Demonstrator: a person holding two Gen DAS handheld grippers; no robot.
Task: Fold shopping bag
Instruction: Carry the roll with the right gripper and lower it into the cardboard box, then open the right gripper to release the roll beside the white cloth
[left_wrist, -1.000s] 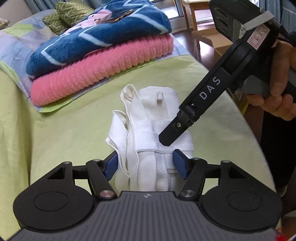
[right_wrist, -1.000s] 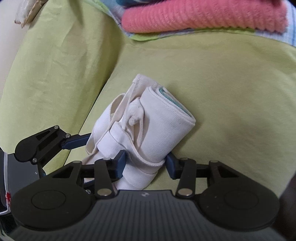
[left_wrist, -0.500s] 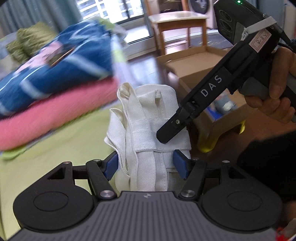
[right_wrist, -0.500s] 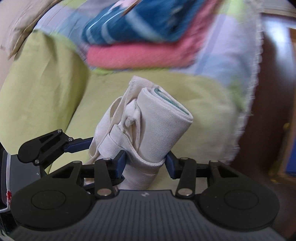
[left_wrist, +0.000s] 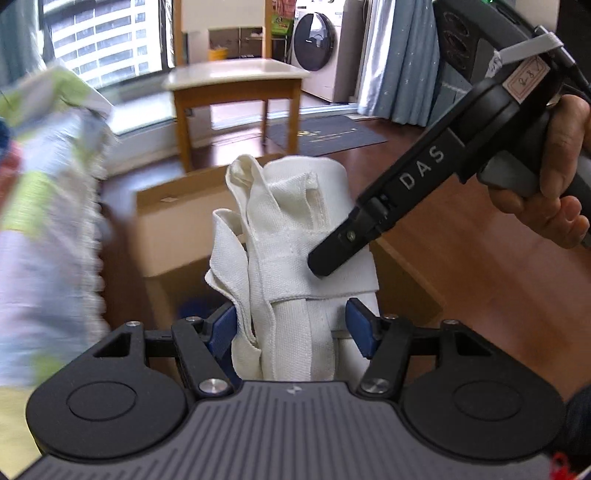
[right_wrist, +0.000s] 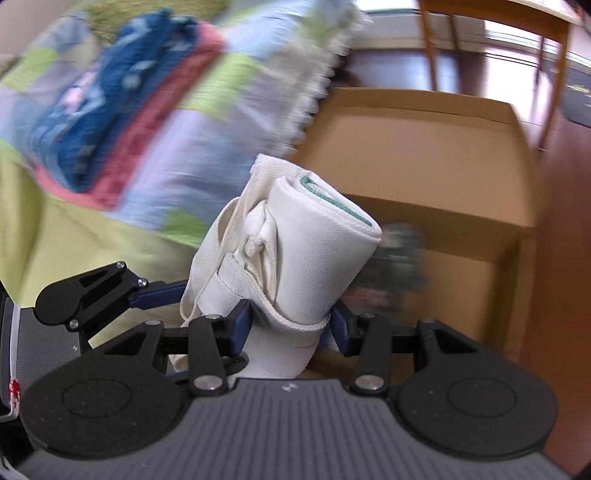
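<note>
White rolled bag (left_wrist: 295, 258), between both claws

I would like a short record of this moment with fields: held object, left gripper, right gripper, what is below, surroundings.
held object: rolled white shopping bag, handles wrapped around it
left gripper: shut on the bag
right gripper: shut on the bag
below: open cardboard box on the wooden floor
surroundings: bed edge with folded blankets, wooden chair
</note>
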